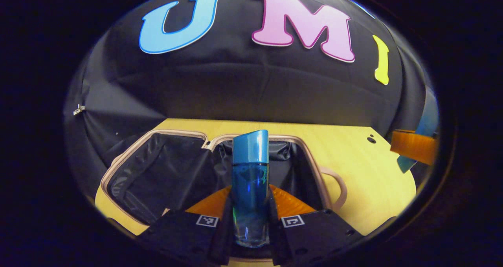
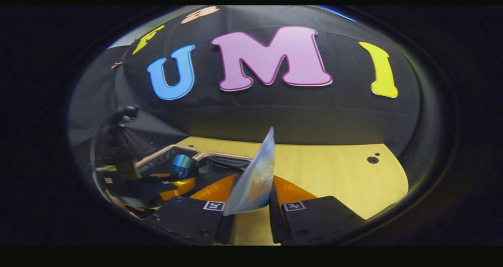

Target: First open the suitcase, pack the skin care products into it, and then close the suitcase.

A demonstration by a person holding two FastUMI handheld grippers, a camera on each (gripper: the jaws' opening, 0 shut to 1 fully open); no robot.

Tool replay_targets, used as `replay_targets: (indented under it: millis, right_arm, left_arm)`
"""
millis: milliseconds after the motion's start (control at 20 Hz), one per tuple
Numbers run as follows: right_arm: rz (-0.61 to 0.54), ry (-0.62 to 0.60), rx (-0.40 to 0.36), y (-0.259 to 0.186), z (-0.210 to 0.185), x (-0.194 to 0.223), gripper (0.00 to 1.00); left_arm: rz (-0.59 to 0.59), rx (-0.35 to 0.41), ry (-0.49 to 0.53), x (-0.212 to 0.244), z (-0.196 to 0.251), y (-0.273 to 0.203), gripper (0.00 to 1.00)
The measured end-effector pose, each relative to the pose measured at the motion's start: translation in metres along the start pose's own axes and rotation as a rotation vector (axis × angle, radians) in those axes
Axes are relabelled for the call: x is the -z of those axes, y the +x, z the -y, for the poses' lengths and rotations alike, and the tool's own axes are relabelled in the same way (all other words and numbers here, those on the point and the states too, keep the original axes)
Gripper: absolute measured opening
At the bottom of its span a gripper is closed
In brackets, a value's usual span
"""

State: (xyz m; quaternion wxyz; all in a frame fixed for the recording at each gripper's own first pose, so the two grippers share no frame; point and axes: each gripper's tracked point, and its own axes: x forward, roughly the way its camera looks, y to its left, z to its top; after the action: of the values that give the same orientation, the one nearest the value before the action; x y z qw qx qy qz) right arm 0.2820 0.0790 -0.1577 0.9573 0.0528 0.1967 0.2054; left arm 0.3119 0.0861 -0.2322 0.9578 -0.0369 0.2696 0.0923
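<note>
My left gripper (image 1: pixel 250 206) is shut on a tall blue bottle (image 1: pixel 250 180) with a slanted blue cap, held upright in front of the open suitcase (image 1: pixel 118 169). The suitcase lies flat on the wooden table, both black-lined halves showing, pinkish rim and handle (image 1: pixel 338 186) at its right side. My right gripper (image 2: pixel 254 194) is shut on a flat pale-blue sachet (image 2: pixel 254 176) with orange print, which stands up between the fingers over the table. In the right gripper view the left gripper (image 2: pixel 178 178) hovers over the suitcase (image 2: pixel 165 153) with the blue bottle (image 2: pixel 181 165).
The yellow wooden table (image 1: pixel 369 172) stretches to the right of the suitcase, with small dark holes (image 1: pixel 371 139) near its far edge. An orange finger of the right gripper (image 1: pixel 414 146) juts in at the right edge. Black cloth wall stands close behind the table.
</note>
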Motion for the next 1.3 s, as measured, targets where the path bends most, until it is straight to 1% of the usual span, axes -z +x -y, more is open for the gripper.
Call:
replay_targets:
  millis: [100, 200, 350, 400, 450, 600, 700, 750, 800, 850, 900, 950, 1000, 1100, 1200, 1300]
  right_arm:
    - [-0.011, 0.011, -0.040, -0.004, -0.013, 0.001, 0.39]
    - [-0.028, 0.016, -0.066, -0.010, -0.017, 0.004, 0.38]
    - [-0.041, 0.015, -0.094, -0.012, -0.016, 0.008, 0.38]
    - [-0.049, -0.002, -0.095, -0.010, -0.014, 0.010, 0.38]
    - [-0.063, -0.013, -0.094, -0.009, -0.011, 0.014, 0.39]
    - [-0.121, -0.008, -0.075, -0.007, -0.007, 0.029, 0.38]
    - [-0.137, -0.008, -0.055, -0.002, -0.010, 0.033, 0.38]
    - [-0.141, -0.005, -0.046, 0.001, -0.011, 0.034, 0.38]
    - [-0.152, -0.005, -0.032, 0.005, -0.014, 0.035, 0.38]
    - [-0.168, 0.004, -0.014, 0.009, -0.014, 0.037, 0.39]
    - [-0.188, 0.027, -0.004, 0.013, -0.019, 0.040, 0.38]
    - [-0.205, 0.048, 0.001, 0.019, -0.025, 0.043, 0.38]
    - [-0.224, 0.060, 0.007, 0.024, -0.032, 0.045, 0.38]
    - [-0.253, 0.056, 0.019, 0.036, -0.043, 0.052, 0.38]
    - [-0.289, 0.021, 0.043, 0.055, -0.051, 0.062, 0.38]
    - [-0.366, 0.031, 0.036, 0.072, -0.070, 0.080, 0.38]
  left_arm:
    - [-0.095, 0.023, 0.018, 0.014, -0.004, 0.011, 0.43]
    - [-0.154, 0.014, 0.052, 0.020, -0.008, 0.022, 0.43]
    - [-0.304, 0.021, 0.035, 0.045, -0.011, 0.023, 0.43]
    - [-0.346, 0.015, 0.024, 0.052, -0.012, 0.021, 0.40]
    - [-0.367, 0.002, 0.031, 0.056, -0.014, 0.020, 0.43]
    - [-0.390, -0.031, 0.031, 0.061, -0.019, 0.024, 0.43]
    - [-0.363, -0.026, 0.028, 0.054, -0.021, 0.024, 0.46]
    - [-0.369, -0.024, 0.034, 0.055, -0.021, 0.022, 0.47]
    - [-0.363, -0.039, 0.045, 0.054, -0.029, 0.018, 0.52]
    - [-0.331, -0.005, 0.015, 0.048, -0.025, 0.010, 0.60]
    - [-0.274, 0.004, -0.020, 0.036, -0.026, -0.005, 0.80]
    - [-0.218, 0.000, -0.041, 0.023, -0.029, -0.019, 0.85]
    - [-0.162, -0.007, -0.059, 0.011, -0.034, -0.036, 0.94]
    - [-0.063, -0.018, -0.082, -0.018, -0.051, -0.089, 1.00]
    - [0.028, -0.005, -0.112, -0.038, -0.065, -0.137, 0.98]
    - [0.095, 0.008, -0.159, -0.046, -0.077, -0.180, 0.97]
